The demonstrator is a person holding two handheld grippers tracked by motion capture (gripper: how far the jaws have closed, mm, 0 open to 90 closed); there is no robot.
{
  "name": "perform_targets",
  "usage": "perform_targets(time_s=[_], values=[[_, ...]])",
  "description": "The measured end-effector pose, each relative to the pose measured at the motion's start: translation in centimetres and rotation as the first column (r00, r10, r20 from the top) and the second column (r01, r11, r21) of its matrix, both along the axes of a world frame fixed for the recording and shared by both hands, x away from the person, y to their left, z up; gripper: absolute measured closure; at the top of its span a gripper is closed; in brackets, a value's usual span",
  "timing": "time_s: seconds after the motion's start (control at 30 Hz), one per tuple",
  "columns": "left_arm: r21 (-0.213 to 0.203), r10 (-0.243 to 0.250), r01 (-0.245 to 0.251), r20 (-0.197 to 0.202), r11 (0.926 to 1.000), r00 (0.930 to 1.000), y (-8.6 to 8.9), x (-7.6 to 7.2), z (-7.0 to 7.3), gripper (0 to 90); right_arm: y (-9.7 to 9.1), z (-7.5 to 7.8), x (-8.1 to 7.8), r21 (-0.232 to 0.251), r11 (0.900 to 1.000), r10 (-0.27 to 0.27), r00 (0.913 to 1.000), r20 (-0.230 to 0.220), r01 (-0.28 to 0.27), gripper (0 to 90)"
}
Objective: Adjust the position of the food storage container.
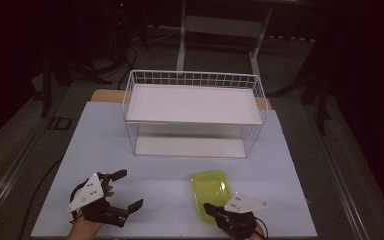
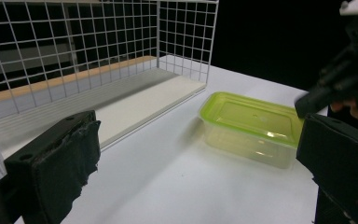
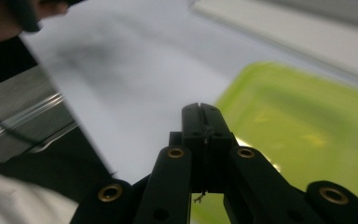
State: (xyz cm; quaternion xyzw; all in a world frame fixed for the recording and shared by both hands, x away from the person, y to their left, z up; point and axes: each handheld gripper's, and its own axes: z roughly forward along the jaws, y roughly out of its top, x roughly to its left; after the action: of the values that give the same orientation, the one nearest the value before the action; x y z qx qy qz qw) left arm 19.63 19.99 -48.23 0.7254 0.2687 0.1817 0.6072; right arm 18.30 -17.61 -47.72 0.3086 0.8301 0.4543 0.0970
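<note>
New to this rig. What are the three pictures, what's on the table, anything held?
No robot: a person holds a two-jaw gripper in each hand. The high view looks down on the table; the other two pictures come from cameras riding on each gripper. The left gripper is open and holds nothing. The right gripper has its jaws pressed together at the near edge of the green box; nothing seems to be between them. Behind stands a white wire rack with two shelves. The left gripper view shows the box, lid on, beside the rack.

I see open tabletop (image 1: pixel 155 170) between the wire basket (image 1: pixel 194 112) and the lidded green container (image 1: pixel 210 187).
</note>
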Motion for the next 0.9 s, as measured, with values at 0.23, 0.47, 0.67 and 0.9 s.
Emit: perform_targets(time_s=[0.23, 0.47, 0.67, 0.9], values=[[-0.001, 0.000, 0.000, 0.001, 1.0000, 1.0000, 0.0, 0.0, 0.0, 0.0, 1.3, -1.4, -0.9, -0.040, 0.9957, 0.080, 0.9945, -0.067, -0.083, 89.9], [0.001, -0.004, 0.004, -0.001, 1.0000, 1.0000, 0.0, 0.0, 0.0, 0.0, 1.2, -2.0, -0.9, -0.108, 0.9909, 0.073, 0.9950, -0.068, -0.080, 90.0], [0.001, -0.006, 0.006, -0.004, 1.0000, 1.0000, 0.0, 0.1, -0.1, 0.0, -0.4, -1.6, -0.1, -0.124, 0.9919, 0.022, 0.9989, -0.042, -0.027, 90.0], [0.004, -0.008, 0.008, -0.004, 1.0000, 1.0000, -0.2, 0.1, -0.1, 0.0, -2.8, -1.5, 1.2, -0.124, 0.9919, -0.034, 0.9976, -0.061, 0.026, 89.9]])
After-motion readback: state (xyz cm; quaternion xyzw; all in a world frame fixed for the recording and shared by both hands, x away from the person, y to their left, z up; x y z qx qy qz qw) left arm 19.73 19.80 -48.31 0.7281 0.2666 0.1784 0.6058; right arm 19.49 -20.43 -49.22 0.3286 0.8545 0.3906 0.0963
